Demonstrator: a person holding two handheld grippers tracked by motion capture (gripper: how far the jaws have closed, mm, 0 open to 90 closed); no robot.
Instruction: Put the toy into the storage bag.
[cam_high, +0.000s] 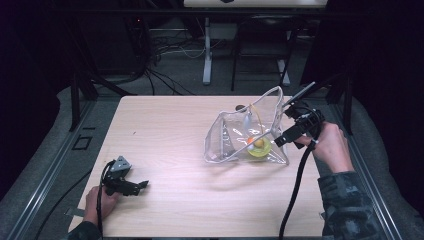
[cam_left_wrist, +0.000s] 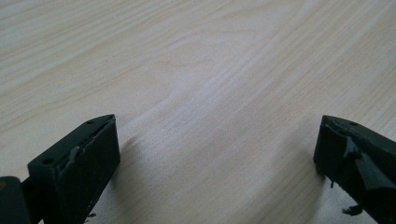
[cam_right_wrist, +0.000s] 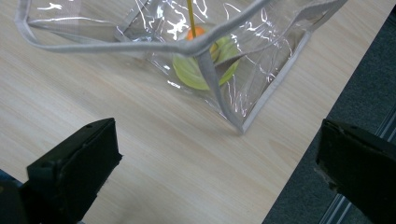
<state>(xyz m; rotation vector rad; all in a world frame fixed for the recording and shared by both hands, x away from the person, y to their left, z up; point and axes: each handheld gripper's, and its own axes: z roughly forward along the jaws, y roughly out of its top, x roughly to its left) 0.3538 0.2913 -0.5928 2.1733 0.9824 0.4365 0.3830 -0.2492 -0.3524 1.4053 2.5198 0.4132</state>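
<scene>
Right gripper, jaws spread wide and holding nothing, hovers at the right edge of the table, just beside the right side of a clear plastic bag with grey-white piping. In the right gripper view the two black jaws frame bare wood and the bag's near corner, which lies ahead of them and untouched. Inside the bag rest a yellow-green round item and a small orange piece; a thin yellow stick rises above them. Judged from this arrangement, the step in hand is the approach to the bag, either to seize its rim or to steady it for access to the contents. The next move calls for advancing the open jaws onto the piped edge and closing on that stiffer seam rather than the slack film. Left gripper, also open and empty, rests low at the near left of the table, well apart from the bag; its own view shows wood grain between the jaws. Hard to make out: the exact nature of the green and orange items, blurred by glare and creases; whether the bag's mouth is open toward the gripper; and the dark object just beyond the bag.
</scene>
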